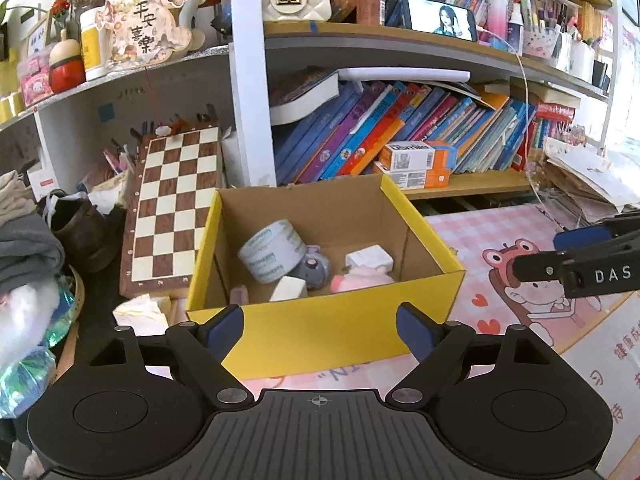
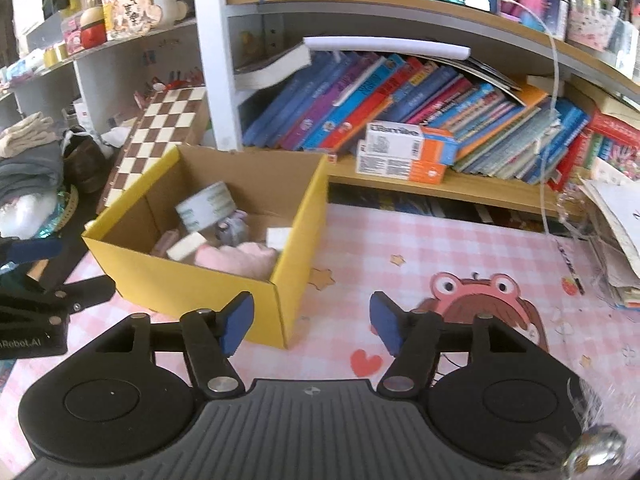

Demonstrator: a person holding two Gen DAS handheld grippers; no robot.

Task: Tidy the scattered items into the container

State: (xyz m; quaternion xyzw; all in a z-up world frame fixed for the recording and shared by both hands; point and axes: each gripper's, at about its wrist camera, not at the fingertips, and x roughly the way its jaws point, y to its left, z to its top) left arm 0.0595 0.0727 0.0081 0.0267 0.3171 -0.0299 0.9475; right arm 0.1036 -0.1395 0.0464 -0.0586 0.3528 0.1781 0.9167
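Observation:
A yellow cardboard box stands on the pink mat; it also shows in the right wrist view. Inside lie a roll of tape, a grey plush toy, a pink plush and white blocks. My left gripper is open and empty, just in front of the box's near wall. My right gripper is open and empty, at the box's near right corner above the mat. The right gripper's finger also shows at the right edge of the left wrist view.
A chessboard leans left of the box. Bookshelves with leaning books and orange cartons stand behind. Clothes and a shoe pile at the left. Papers stack at the right. The pink mat has a frog print.

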